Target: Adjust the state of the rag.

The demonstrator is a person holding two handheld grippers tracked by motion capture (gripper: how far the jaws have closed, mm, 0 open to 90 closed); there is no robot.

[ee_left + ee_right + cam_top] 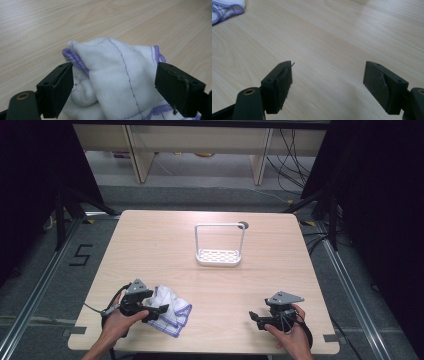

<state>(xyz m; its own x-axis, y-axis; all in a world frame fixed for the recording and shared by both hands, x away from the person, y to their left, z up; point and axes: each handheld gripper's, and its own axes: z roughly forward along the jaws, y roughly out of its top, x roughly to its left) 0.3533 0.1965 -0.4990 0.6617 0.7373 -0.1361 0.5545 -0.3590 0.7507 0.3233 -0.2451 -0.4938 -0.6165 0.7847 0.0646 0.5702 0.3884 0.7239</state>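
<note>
The crumpled cloth [115, 80] sits between the left claw's [113, 87] spread jaws.

My left gripper [159, 309] sits at the table's [210, 285] near left corner, jaws spread wide. My right gripper [254, 316] rests low near its near right corner, jaws wide apart too, pointing left.

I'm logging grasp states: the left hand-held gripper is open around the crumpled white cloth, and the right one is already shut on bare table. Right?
Not quite. The right hand-held gripper is open, its jaws wide apart over bare table, as the right gripper view shows. The left hand-held gripper is indeed open around the cloth.
</note>
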